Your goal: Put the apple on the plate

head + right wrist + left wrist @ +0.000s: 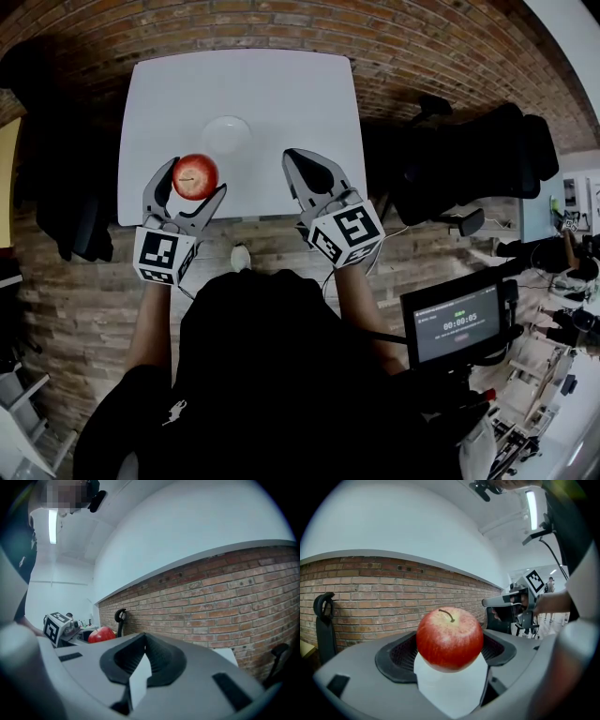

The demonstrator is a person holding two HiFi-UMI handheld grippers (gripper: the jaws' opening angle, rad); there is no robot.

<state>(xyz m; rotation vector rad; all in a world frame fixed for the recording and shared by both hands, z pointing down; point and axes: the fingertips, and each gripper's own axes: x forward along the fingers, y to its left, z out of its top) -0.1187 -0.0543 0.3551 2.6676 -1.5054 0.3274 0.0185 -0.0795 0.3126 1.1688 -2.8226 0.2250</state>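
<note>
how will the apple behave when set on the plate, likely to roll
The apple looks round and smooth, so it would probably roll if released tilted; stem-up, as the left gripper holds it, should settle best. It seems firm: no dent shows at the pads. The plate looks small and may not stop a roll.

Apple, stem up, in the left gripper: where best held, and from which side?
Around its widest middle, a jaw on each flank, coming in level from the side. The apple is round with its stem up, so that likely gives the surest hold and leaves the underside free for the plate. The left gripper holds it so.
</note>
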